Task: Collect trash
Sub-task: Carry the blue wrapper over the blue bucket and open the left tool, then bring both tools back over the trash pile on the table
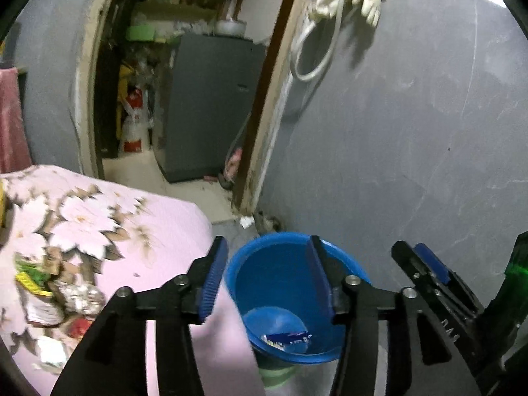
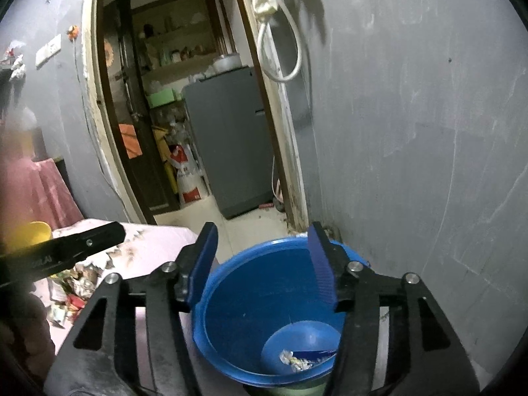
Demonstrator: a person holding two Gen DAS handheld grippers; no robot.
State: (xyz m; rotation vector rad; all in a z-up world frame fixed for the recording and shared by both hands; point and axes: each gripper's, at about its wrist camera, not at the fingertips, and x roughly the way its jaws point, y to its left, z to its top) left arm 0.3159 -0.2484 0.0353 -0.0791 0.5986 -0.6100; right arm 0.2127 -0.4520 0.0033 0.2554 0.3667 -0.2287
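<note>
Both grippers, left (image 1: 265, 280) & right (image 2: 264, 264), gape empty over blue bucket (image 2: 231, 283); wrapper (image 2: 297, 359) inside at 6 o'clock; trash pile (image 1: 56, 300) on bed at 9; swinging back, I risk clipping the rim, tipping it.

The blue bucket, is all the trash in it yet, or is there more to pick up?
Not yet. Done: the blue bucket has a couple of wrappers lying at its bottom. In hand: nothing, since the left claw and right claw both hover open and empty above the bucket. Left: a pile of trash is on the pink flowered bed cover beside the bucket.
</note>
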